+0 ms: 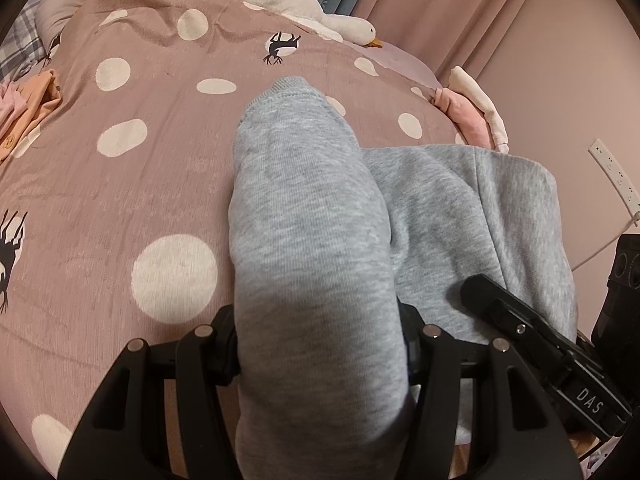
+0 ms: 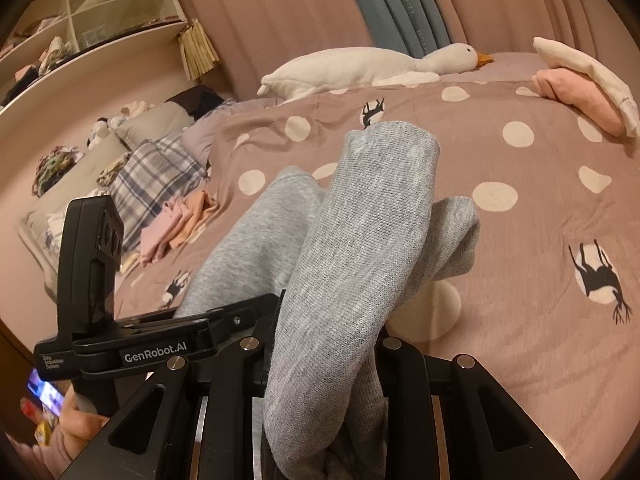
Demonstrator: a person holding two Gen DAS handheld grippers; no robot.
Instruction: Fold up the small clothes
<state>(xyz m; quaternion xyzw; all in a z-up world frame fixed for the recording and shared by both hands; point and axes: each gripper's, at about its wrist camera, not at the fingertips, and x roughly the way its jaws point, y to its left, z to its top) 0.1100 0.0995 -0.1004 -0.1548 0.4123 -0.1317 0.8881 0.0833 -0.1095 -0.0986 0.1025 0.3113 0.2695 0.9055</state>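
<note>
Tongs, left (image 1: 320, 344) and right (image 2: 320, 360), each clamp grey garment (image 1: 316, 216) (above spotted bedcover (image 1: 120, 184)).

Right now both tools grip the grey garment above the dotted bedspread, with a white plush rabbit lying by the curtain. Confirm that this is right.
One detail is wrong: the white plush by the curtain is a goose with an orange beak, not a rabbit, as the right wrist view shows. The rest stands: the left tool and the right tool both grip the grey garment above the dotted bedspread.
</note>
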